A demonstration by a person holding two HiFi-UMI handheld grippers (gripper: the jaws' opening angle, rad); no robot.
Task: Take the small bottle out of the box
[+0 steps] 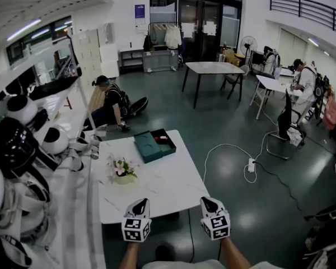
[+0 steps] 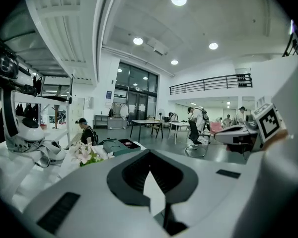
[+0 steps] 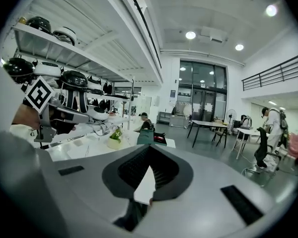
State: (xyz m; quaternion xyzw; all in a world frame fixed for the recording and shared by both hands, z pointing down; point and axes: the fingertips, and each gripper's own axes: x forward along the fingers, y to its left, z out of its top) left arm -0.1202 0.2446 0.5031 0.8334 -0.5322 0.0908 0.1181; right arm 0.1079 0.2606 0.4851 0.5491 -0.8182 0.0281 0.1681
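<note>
An open green box [image 1: 153, 144] lies at the far end of the white table [image 1: 168, 186], its lid half beside a dark tray half. A small reddish item [image 3: 159, 138] shows in the dark half; I cannot make out a bottle. The box also appears in the left gripper view [image 2: 120, 145]. My left gripper [image 1: 140, 202] and right gripper [image 1: 205, 200] hover side by side over the table's near edge, far from the box. Both point toward it, with the jaws together and nothing between them [image 2: 149, 151] [image 3: 150, 147].
A flower pot [image 1: 122, 172] stands on the table's left side, between me and the box. A shelf with helmets and white gear [image 1: 22, 133] runs along the left. A person sits on the floor [image 1: 109, 105] beyond the table. A cable and power strip [image 1: 250, 165] lie on the floor at right.
</note>
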